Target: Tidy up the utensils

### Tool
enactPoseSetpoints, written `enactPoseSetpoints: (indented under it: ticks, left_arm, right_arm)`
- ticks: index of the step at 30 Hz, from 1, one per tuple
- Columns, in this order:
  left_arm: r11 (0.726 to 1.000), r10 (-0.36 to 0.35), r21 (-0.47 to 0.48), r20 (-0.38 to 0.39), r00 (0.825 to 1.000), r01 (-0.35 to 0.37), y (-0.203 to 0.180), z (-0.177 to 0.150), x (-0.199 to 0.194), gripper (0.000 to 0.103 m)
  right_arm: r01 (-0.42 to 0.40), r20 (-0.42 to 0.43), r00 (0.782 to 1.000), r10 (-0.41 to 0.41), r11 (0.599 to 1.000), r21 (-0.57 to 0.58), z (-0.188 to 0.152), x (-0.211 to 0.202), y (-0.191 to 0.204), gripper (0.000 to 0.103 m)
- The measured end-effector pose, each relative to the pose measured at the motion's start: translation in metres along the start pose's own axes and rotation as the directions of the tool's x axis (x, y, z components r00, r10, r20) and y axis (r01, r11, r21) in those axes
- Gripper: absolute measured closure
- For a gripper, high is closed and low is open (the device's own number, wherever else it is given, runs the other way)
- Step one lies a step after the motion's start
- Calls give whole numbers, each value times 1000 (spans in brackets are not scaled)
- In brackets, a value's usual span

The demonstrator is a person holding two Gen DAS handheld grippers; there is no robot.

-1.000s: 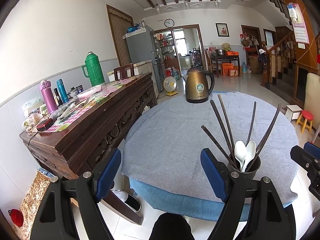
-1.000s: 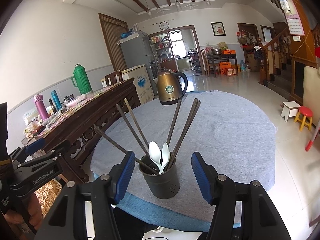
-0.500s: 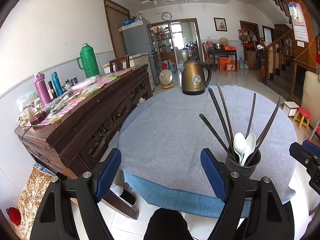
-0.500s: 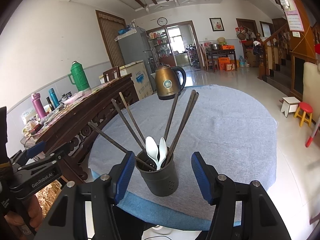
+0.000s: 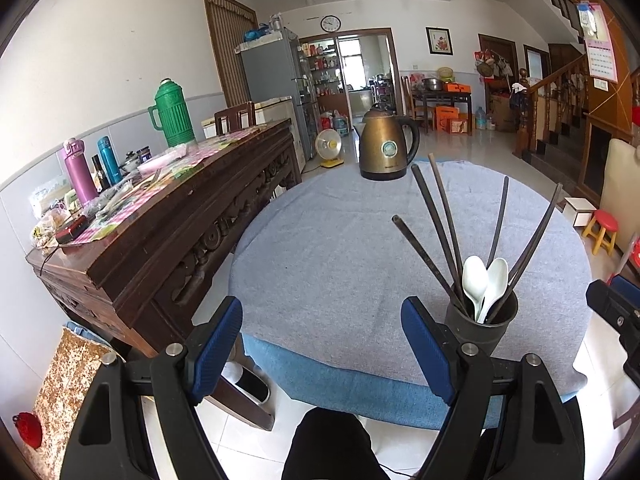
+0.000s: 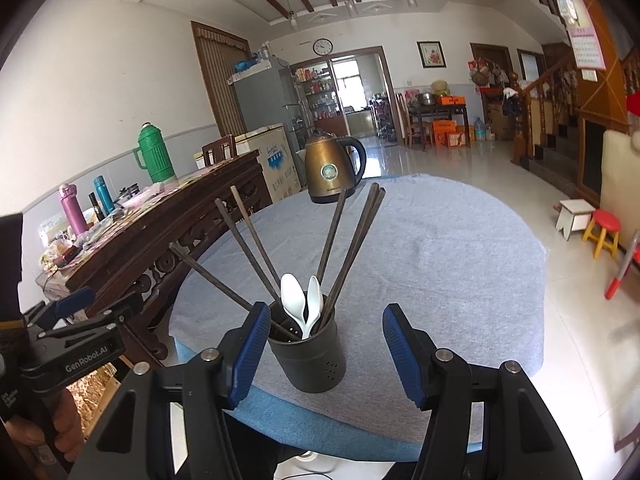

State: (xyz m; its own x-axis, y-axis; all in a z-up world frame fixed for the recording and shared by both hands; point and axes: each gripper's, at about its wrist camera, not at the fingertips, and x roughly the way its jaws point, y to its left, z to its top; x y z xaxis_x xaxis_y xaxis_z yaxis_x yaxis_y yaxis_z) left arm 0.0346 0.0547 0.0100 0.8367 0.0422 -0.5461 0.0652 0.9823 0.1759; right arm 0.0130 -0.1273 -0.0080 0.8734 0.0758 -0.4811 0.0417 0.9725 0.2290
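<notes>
A dark round utensil holder (image 6: pixel 308 360) stands near the front edge of the round table (image 6: pixel 460 272) with its grey cloth. Several dark chopsticks (image 6: pixel 352 248) and two white spoons (image 6: pixel 294 300) stick out of it. My right gripper (image 6: pixel 324 344) is open in front of the holder, which shows in the gap between the blue pads without contact. In the left wrist view the holder (image 5: pixel 482 324) sits just right of my left gripper (image 5: pixel 322 344), which is open and empty. The left gripper (image 6: pixel 80 320) also shows at the left of the right wrist view.
A bronze kettle (image 5: pixel 386 148) stands at the table's far side. A carved wooden sideboard (image 5: pixel 160 232) to the left carries a green thermos (image 5: pixel 172 114), bottles and clutter. A red stool (image 6: pixel 604 232) and stairs lie to the right. A person's dark knee (image 5: pixel 328 444) shows below.
Both views have tilted down slightly; the holder and table sit a little lower and closer in frame. The jaws of both grippers have not changed.
</notes>
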Motion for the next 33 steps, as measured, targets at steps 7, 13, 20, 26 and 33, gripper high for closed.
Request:
enactPoseSetpoints:
  ticks: [7,13,20,26,33]
  left_arm:
    - [1000,19,-12,14,1000,-18,6,1,-5,21]
    - [999,15,-45,12,1000,-15,15,-1,-6,21]
    - [999,1,-42,8,1000,0,15,-4,-6,21]
    - [1000,-12,-27,8,1000,12,11,-4,-7,21]
    - [999,-43,-12,7,999,43,3,-7,-7,21]
  right_arm:
    - [-6,-8,1000,5,1000,-26,-3,-2,8,40]
    - [-5,-7,1000,5,999,-45,-3,-3,15,40]
    - [66,-28,997,-69,994,-85,-2,3,26,40]
    - [162,-36,985,-167,981,-108,-1,5,27,40]
    - [238,-51,968,-245,964,-117,0,7,21,40]
